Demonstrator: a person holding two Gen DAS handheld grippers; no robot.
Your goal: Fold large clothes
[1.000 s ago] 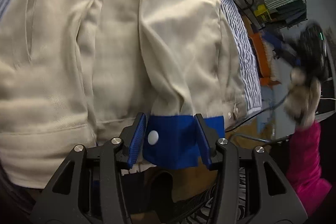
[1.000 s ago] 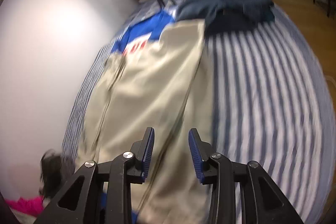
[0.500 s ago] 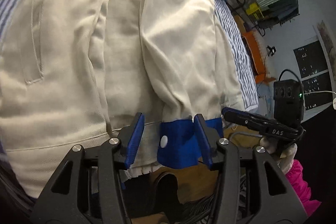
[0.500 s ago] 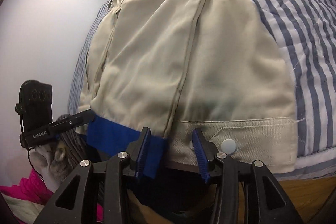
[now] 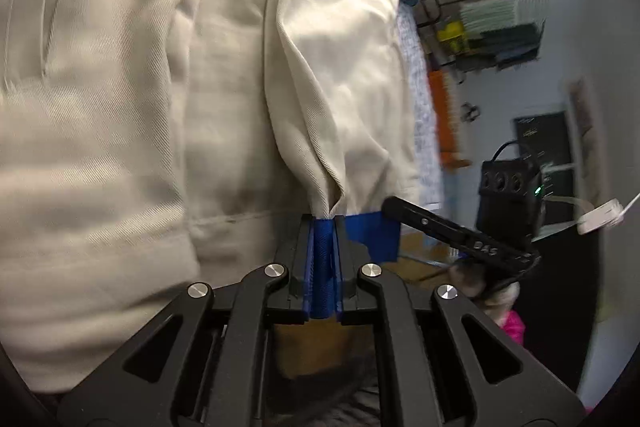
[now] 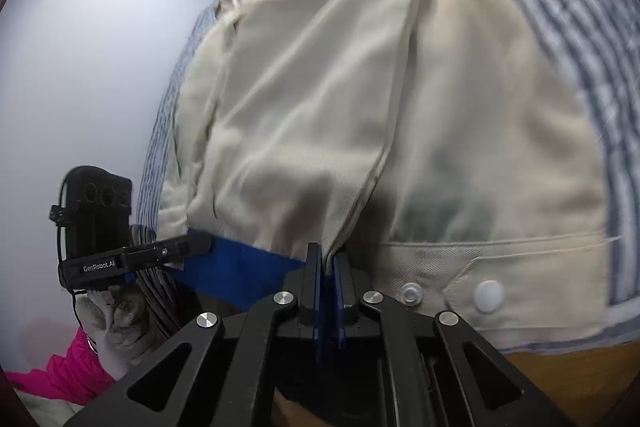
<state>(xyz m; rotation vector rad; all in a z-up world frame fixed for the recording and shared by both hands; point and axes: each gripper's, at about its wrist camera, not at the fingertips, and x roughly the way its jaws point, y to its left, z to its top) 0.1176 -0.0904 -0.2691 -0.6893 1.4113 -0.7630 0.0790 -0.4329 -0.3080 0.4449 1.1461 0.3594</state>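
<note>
A beige jacket (image 5: pixel 120 115) with blue cuffs lies spread on a striped bed; it also fills the right wrist view (image 6: pixel 360 107). A sleeve (image 5: pixel 332 67) lies folded over the body. My left gripper (image 5: pixel 323 227) is shut on the blue cuff (image 5: pixel 374 233) at the sleeve end. My right gripper (image 6: pixel 329 259) is shut on the jacket's near edge, where the beige cloth meets the blue cuff (image 6: pixel 240 263). Each gripper shows in the other's view, the right one (image 5: pixel 472 239) and the left one (image 6: pixel 132 255), both at the cuff.
The blue-and-white striped bedsheet (image 6: pixel 580 27) runs along the right. A waistband with snap buttons (image 6: pixel 488 293) lies near the bed's wooden edge (image 6: pixel 568 375). A wire rack (image 5: pixel 504 23) stands against the far wall. A pink sleeve (image 6: pixel 60 375) is at lower left.
Both grippers have closed from open onto the jacket's near end, the left on the blue cuff, the right on the edge beside it. The cloth has bunched at the fingertips.
</note>
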